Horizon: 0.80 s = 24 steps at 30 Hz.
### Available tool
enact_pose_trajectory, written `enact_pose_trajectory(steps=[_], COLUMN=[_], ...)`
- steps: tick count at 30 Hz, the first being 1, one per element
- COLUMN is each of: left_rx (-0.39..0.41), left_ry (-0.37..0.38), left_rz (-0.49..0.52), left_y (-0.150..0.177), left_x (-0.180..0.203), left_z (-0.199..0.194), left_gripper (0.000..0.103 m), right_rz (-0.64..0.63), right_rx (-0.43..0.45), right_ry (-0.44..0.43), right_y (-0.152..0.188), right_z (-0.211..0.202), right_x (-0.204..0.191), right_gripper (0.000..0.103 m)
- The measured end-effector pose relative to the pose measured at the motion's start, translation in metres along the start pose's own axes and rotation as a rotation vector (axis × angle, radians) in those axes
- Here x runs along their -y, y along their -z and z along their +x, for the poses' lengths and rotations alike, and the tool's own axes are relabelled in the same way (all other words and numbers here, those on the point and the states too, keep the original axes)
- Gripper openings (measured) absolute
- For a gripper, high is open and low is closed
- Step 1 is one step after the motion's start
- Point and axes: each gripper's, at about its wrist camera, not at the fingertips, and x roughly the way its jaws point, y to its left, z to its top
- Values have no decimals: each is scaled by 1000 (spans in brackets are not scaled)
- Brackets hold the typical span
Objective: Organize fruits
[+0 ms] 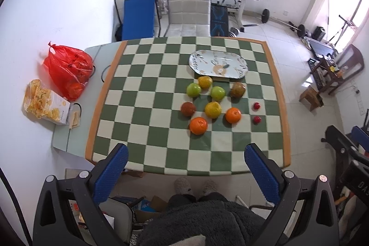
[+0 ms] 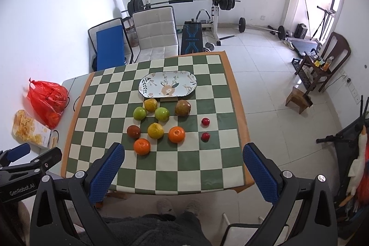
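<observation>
Both of my tools hang above the near edge of the bench, each with its blue-padded fingers spread wide and nothing between them: the left tool (image 1: 185, 159) and the right tool (image 2: 183, 159) look down and forward over the green-and-white chequered cloth (image 1: 143, 107).

Every fruit sits loose on the cloth, right of centre, between me and the white oval floral plate (image 1: 218, 65), which lies bare toward the far edge. Nearest me is a round orange (image 1: 198, 125), with a second orange (image 1: 233, 115) beside it. Behind them lie a yellow pear-shaped fruit (image 1: 213, 109), a dark reddish-brown fruit (image 1: 188, 109), two green apples (image 1: 193, 90), a yellowish fruit touching the plate's near rim (image 1: 205, 81), and a brownish pear (image 1: 237, 89). Two small red fruits (image 1: 256, 105) sit apart toward the right edge.

I judge the oranges and apples firm, moderately heavy and apt to roll, so I would close across the widest middle. The pears may bruise; gentle pressure on the fat lower body suits them. Those small red ones look light and could squirt out of the pads.
</observation>
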Motion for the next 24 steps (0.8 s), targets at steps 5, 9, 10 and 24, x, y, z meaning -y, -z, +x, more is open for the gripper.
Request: enact_pose_trajectory(steps=[5, 9, 10, 24], left_rx=[35, 1, -26, -310], left_ry=[-150, -239, -262, -188], left_rz=[-22, -36, -34, -5], left_y=[-23, -15, -20, -51], left_x=[-12, -24, -25, -26], left_z=[34, 86, 105, 286], left_gripper=[103, 103, 103, 103], right_rz=[35, 52, 61, 93], right_rx=[-110, -199, -228, -448], right_ry=[-88, -110, -117, -80], right_y=[-7, 7, 7, 20], right_z=[78, 164, 186, 377], right_x=[-6, 5, 5, 14], right_gripper=[103, 103, 103, 101])
